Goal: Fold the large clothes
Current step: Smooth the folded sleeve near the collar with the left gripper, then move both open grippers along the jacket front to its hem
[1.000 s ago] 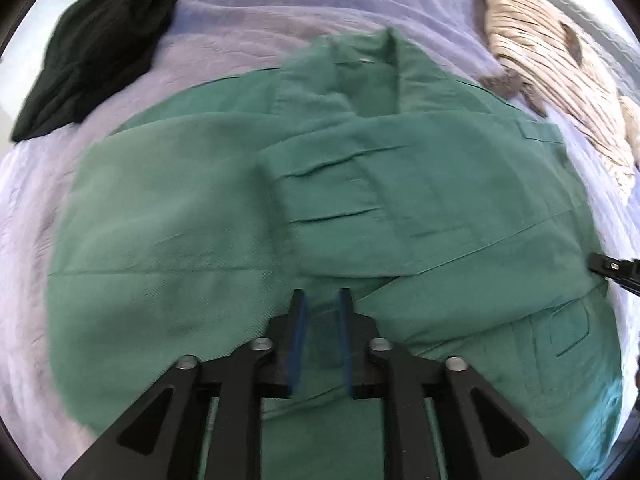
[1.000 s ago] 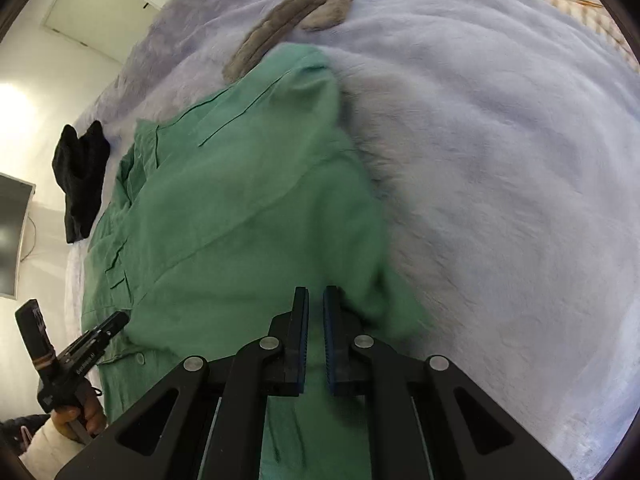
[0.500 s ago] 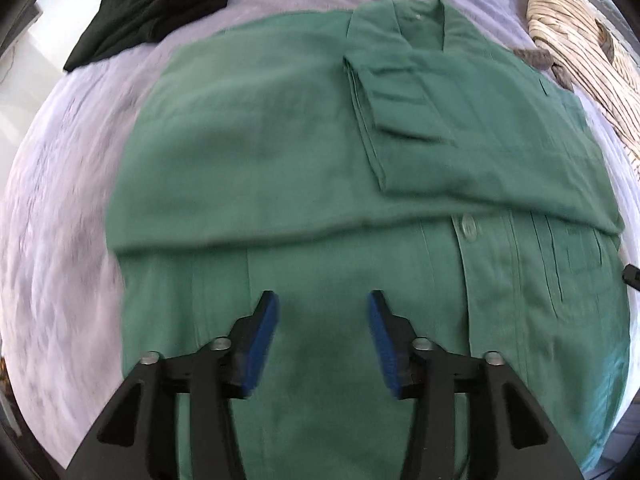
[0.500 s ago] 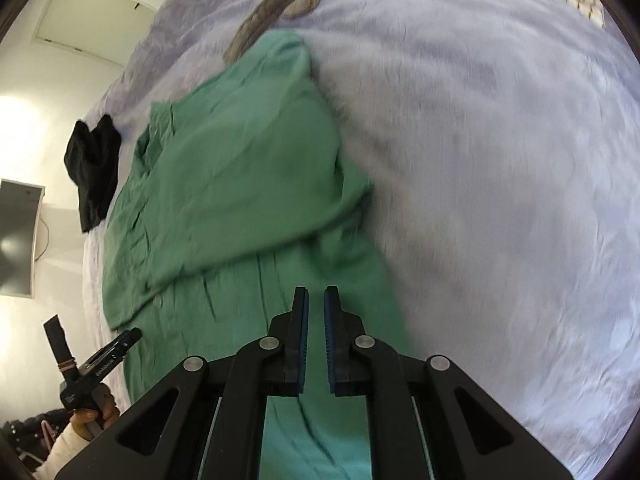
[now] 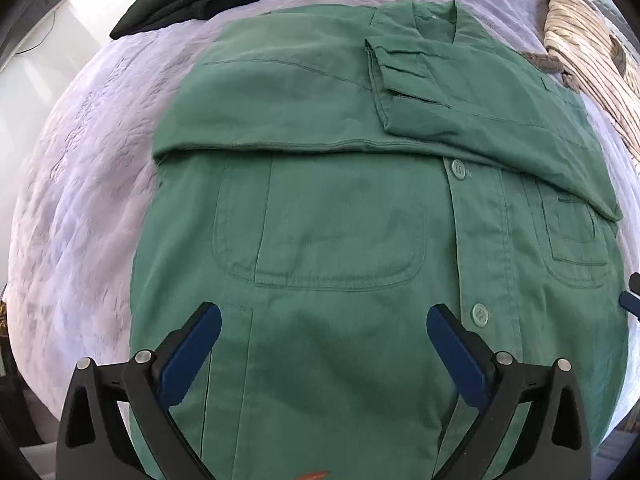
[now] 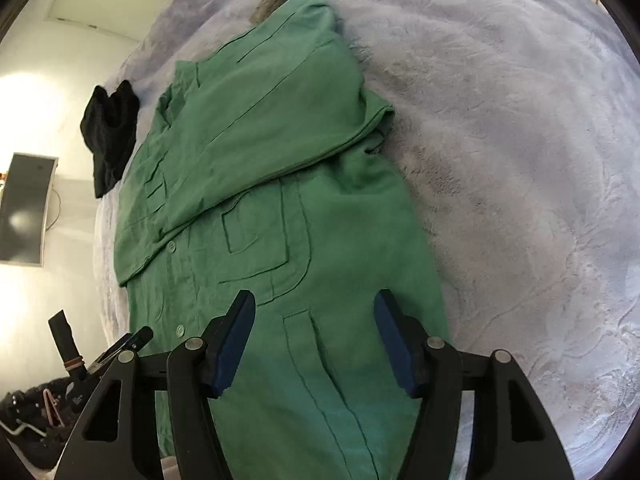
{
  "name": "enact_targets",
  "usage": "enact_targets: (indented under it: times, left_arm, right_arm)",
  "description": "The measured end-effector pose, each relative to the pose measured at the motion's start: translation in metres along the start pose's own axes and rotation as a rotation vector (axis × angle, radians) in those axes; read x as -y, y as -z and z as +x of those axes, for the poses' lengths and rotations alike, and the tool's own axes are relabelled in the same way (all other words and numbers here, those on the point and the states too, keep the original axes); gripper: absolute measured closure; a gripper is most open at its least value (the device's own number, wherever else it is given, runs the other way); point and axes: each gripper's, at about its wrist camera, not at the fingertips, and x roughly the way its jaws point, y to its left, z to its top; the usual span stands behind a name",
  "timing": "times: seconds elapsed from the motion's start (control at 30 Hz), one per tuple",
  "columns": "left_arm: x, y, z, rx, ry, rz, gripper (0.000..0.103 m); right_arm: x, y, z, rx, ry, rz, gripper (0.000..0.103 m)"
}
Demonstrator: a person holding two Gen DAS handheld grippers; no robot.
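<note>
1. Green jacket (image 5: 340, 216) lies flat on the lavender blanket (image 5: 80, 184), both sleeves folded across its chest, collar at the far end.
2. We see the left gripper (image 5: 324, 344) tipped steeply down over the near hem, its jaws just opened wide and holding nothing.
3. We see the right gripper (image 6: 312, 336) above the jacket's right near part, its jaws just opened about halfway, nothing between them.
4. Only the left view shows the striped garment (image 5: 588, 60) far right; only the right view shows the wall screen (image 6: 24, 208).
</note>
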Motion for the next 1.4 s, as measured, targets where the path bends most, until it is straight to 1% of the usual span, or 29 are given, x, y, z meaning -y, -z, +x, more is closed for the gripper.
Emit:
enact_targets:
  times: [0.1,0.23,0.3,0.33,0.4,0.43,0.5,0.57,0.63,0.77,0.97,1.1,1.3,1.37,1.4]
  left_arm:
    - [0.000,0.008,-0.001,-0.011,-0.010,-0.009,0.000]
    - [-0.002,0.017,-0.002,-0.016,-0.017,-0.010,0.000]
    - [-0.004,0.021,0.000,-0.024,-0.020,-0.009,0.000]
    - [-0.005,0.023,-0.001,-0.025,-0.021,-0.010,0.000]
    - [-0.008,0.027,-0.002,-0.028,-0.023,-0.017,0.000]
    - [-0.010,0.029,-0.003,-0.029,-0.022,-0.022,0.000]
    - [-0.017,0.036,-0.006,-0.033,-0.021,-0.031,0.000]
    - [-0.025,0.044,-0.010,-0.030,-0.020,-0.033,0.000]
    - [-0.031,0.052,-0.013,-0.033,-0.022,-0.034,0.000]
    - [-0.048,0.073,-0.021,-0.031,-0.018,-0.048,0.000]
    - [-0.064,0.097,-0.025,-0.059,0.008,-0.047,0.000]
    - [-0.073,0.111,-0.030,-0.058,0.019,-0.047,0.000]
    - [-0.082,0.124,-0.034,-0.048,0.019,-0.036,0.000]
    - [-0.086,0.124,-0.034,-0.047,0.019,-0.034,0.000]
    - [-0.095,0.122,-0.031,-0.045,0.025,-0.035,0.000]
  right_arm:
    - [-0.001,0.004,0.004,-0.015,-0.006,-0.010,0.037]
    - [-0.005,0.011,0.007,-0.012,-0.012,-0.027,0.024]
    - [-0.009,0.015,0.007,-0.001,-0.018,-0.037,0.023]
    - [-0.010,0.018,0.007,0.004,-0.020,-0.042,0.014]
    - [-0.014,0.024,0.005,0.024,-0.014,-0.049,0.002]
    - [-0.016,0.026,0.004,0.034,-0.014,-0.052,0.000]
    - [-0.021,0.033,0.000,0.057,-0.010,-0.062,0.000]
    - [-0.029,0.040,0.000,0.054,-0.010,-0.074,0.000]
    - [-0.034,0.046,0.002,0.042,-0.009,-0.078,0.000]
    - [-0.045,0.059,0.005,0.011,-0.038,-0.066,0.000]
    - [-0.055,0.086,0.012,-0.032,-0.056,-0.068,0.000]
    - [-0.058,0.100,0.013,-0.051,-0.067,-0.057,0.000]
    - [-0.056,0.113,0.010,-0.064,-0.071,-0.024,0.000]
    - [-0.054,0.116,0.009,-0.063,-0.079,-0.011,0.000]
    - [-0.053,0.117,0.008,-0.062,-0.082,-0.007,0.000]
